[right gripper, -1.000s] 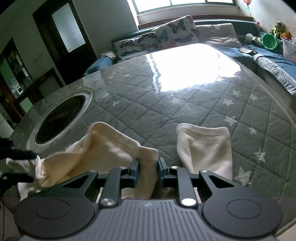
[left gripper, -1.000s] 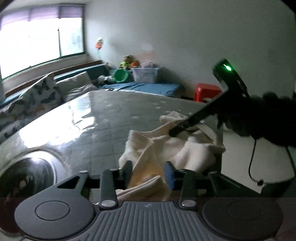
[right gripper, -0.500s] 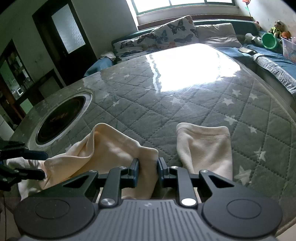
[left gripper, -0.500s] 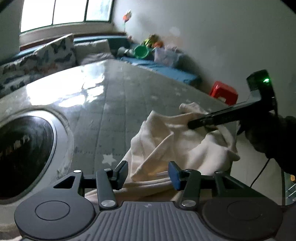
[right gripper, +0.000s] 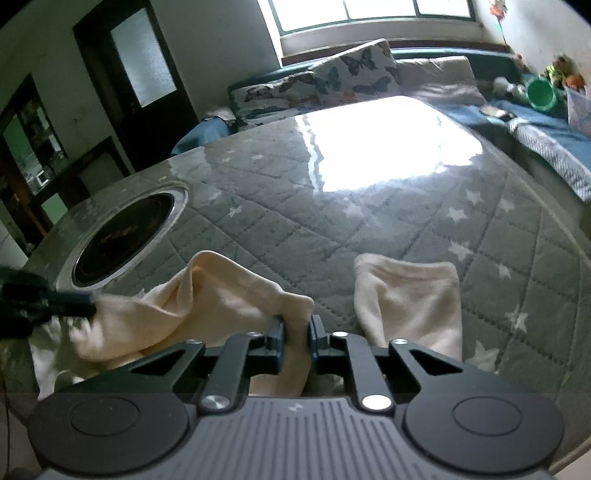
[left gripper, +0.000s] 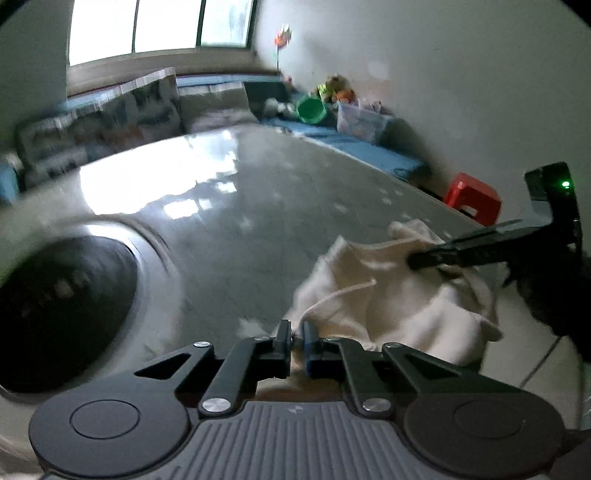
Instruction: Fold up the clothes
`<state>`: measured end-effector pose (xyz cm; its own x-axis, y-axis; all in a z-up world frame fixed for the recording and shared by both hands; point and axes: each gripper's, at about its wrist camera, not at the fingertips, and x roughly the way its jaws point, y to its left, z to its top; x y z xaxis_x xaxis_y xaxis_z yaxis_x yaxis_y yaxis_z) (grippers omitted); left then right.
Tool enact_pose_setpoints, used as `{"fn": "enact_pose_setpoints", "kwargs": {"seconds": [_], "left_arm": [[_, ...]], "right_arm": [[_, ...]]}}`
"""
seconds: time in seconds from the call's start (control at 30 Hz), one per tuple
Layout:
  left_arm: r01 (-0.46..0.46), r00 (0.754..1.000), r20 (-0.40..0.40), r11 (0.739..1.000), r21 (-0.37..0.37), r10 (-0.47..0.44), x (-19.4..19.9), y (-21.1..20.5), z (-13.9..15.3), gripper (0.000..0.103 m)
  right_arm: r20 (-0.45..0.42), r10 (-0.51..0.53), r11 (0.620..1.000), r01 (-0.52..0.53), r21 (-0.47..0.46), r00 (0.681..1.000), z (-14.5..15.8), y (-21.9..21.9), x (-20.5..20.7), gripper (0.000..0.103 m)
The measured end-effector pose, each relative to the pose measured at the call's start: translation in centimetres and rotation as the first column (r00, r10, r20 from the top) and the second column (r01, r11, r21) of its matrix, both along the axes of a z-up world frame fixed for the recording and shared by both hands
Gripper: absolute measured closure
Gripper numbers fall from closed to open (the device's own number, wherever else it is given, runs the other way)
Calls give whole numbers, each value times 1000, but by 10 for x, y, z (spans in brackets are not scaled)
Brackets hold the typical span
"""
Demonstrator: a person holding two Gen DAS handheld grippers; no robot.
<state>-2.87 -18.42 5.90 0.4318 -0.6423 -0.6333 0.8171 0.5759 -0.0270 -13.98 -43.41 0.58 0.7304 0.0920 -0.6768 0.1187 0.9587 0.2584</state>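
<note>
The left gripper (left gripper: pixel 294 334) has its fingers (left gripper: pixel 283 332) drawn nearly together, pinching a thin edge of the cream garment (left gripper: pixel 388 295) at the near rim of the desk (left gripper: pixel 258 221). The right gripper (right gripper: pixel 296 328) also pinches the cream garment (right gripper: pixel 207 295), its fingers (right gripper: pixel 277 330) clamped on a thick fold of the cloth that passes between them and hangs down below. In the right wrist view the cloth runs leftward from that grip as a raised, slack ridge to the left gripper (right gripper: pixel 83 302), so its long axis lies across the near edge of the desk (right gripper: pixel 332 206) between the two tools; a sleeve-like part (right gripper: pixel 406 295) lies flat on the quilted, star-printed cover just right of the right gripper, its closed end pointing away toward the window (right gripper: pixel 369 11). In the left wrist view the right gripper (left gripper: pixel 424 260) bites the far end of the garment, which is bunched and sags over the desk edge. A round dark inset (right gripper: pixel 125 236) sits in the desk to the left, well apart from the cloth. Beyond the desk are butterfly-print cushions (right gripper: pixel 351 77), a green bucket (left gripper: pixel 312 109) and a red stool (left gripper: pixel 472 197) near the wall. The left wrist view is blurred.
</note>
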Motion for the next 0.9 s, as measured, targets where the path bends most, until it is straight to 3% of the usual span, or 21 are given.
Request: {"fn": "enact_pose_setpoints", "kwargs": {"seconds": [0.17,0.37,0.6,0.77,0.9], "left_arm": [[-55,985,165,998,1,55,4,8,19,96],[-142,908,395,989,-28,142,12,23,37,96],[-188,920,360,980,59,155,25,26,7,96],[-260,905,370,961,94,208,53,20,1,96],[-314,891,378,943,111,252,83,15,-1,96]], "right_arm": [[58,30,997,-26,-67,998,14,9,0,92],[182,151,972,-113,-204,972,37,33,-1,92],[144,161,972,-131,-195,976,41,33,38,92],[109,159,974,-137,-182,981,42,31,68,92],[84,157,976,-141,-168,984,44,25,116,92]]}}
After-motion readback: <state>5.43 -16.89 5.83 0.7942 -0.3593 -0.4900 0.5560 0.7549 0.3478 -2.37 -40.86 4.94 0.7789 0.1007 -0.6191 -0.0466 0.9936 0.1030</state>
